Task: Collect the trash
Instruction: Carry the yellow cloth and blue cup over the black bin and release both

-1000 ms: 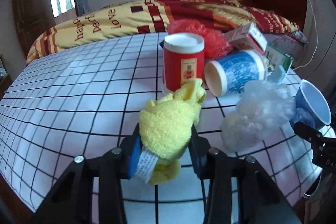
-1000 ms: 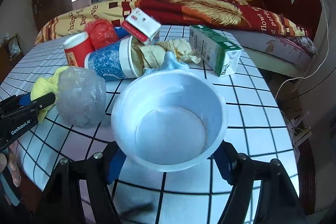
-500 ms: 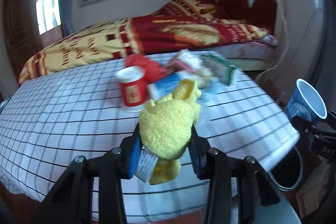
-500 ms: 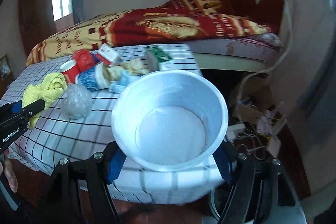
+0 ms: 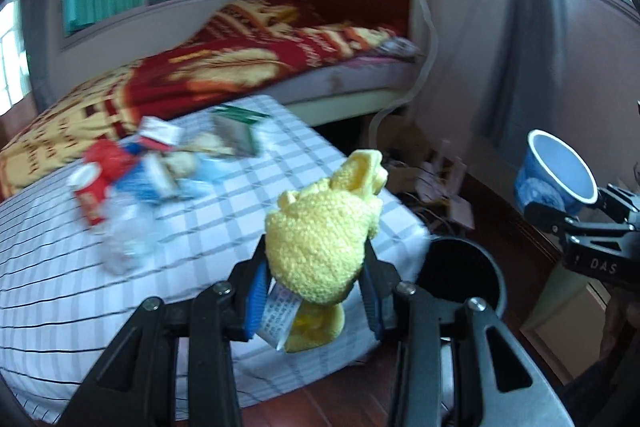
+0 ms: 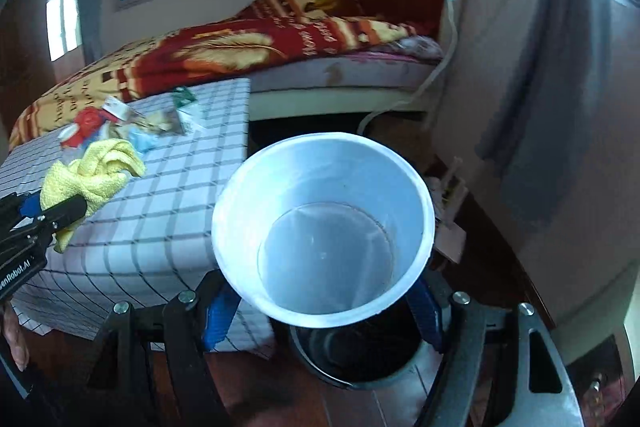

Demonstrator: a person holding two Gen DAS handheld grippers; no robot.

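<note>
Both my claws swung off table (image 5: 120,307): R gripper (image 6: 320,311) clamping cup (image 6: 324,247) now over bin (image 6: 360,363); L gripper (image 5: 312,299) pinching yellow cloth (image 5: 320,247) nearby. Drop next, prob.

Yellow cloth (image 5: 320,251): fluffy terry, matt, with a paper-like tag. Cup (image 6: 324,247): smooth white plastic-looking interior, slight sheen. Desk (image 5: 120,291): checked fabric cover. Bin (image 5: 460,275): dark, glossy. Floor (image 5: 344,403): polished reddish wood.
</note>
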